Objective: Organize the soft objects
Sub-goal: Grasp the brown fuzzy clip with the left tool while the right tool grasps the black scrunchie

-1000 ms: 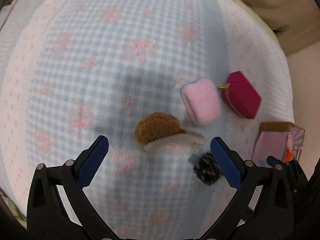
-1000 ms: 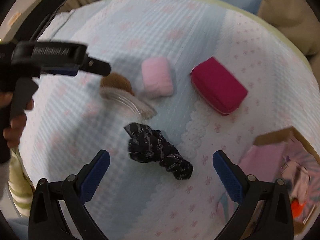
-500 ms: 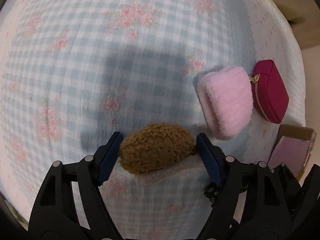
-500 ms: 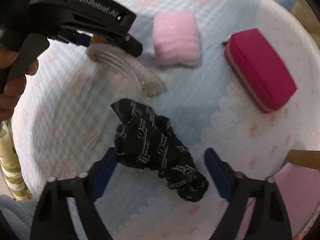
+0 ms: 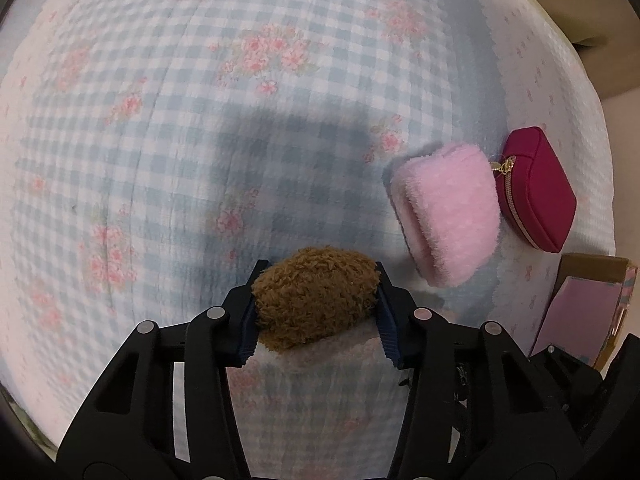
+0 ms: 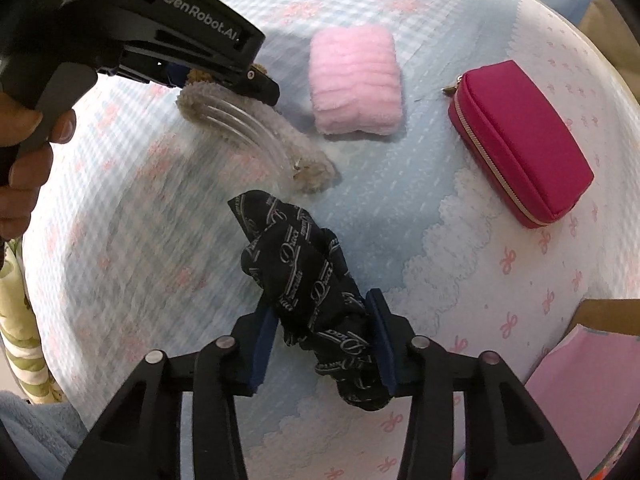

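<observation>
Left tool (image 5: 316, 308) pinching the brown fuzzy piece (image 5: 316, 300), jaws just closed in on it. Right tool (image 6: 322, 344) likewise just closed, pinching the black printed cloth (image 6: 308, 276). Both items sit on the checked floral bedspread (image 5: 160, 120). Pink plush roll (image 6: 356, 84) and magenta zip pouch (image 6: 520, 140) lie near each other, apart. Cardboard box (image 5: 592, 304) at the edge (pink inside, contents unclear).
</observation>
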A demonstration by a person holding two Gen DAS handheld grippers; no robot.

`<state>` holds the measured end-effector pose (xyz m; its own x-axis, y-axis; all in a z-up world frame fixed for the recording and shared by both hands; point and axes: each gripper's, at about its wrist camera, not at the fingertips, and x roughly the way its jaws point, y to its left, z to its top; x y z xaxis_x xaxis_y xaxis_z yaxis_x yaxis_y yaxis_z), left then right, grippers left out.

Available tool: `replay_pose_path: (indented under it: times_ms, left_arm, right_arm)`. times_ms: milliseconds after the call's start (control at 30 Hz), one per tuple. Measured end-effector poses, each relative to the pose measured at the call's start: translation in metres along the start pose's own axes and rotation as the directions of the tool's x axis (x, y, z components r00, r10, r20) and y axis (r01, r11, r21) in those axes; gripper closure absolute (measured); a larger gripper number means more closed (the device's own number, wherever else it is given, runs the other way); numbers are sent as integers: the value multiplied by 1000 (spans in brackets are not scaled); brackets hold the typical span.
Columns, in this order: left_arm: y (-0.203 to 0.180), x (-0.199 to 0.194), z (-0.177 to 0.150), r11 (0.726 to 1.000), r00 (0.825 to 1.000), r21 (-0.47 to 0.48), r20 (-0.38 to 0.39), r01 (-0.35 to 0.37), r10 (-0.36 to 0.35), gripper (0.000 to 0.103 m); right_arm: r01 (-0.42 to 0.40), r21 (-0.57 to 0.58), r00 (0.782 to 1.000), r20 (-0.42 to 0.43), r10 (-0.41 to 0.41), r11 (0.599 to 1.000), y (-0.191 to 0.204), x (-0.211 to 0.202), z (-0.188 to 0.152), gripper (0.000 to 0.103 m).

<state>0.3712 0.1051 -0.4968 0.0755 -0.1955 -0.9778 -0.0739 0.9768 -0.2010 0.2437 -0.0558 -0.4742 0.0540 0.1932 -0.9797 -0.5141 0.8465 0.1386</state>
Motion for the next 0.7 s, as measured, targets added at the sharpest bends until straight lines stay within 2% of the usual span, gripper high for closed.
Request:
replay_pose_path:
  times_ms: [200, 433, 700]
  left_arm:
    - [12, -20, -7, 1000, 999, -7, 29, 21, -21, 59]
    - [19, -57, -10, 999, 996, -11, 85, 42, -41, 59]
    - [26, -120, -31, 998, 983, -19, 176, 60, -56, 59]
  right_arm:
    - [-30, 59, 999, 24, 29, 998, 3, -18, -5, 71]
    - [-17, 90, 998, 61, 11, 996, 8, -40, -7, 73]
    - [-22, 184, 990, 139, -4, 983, 12, -91, -16, 73]
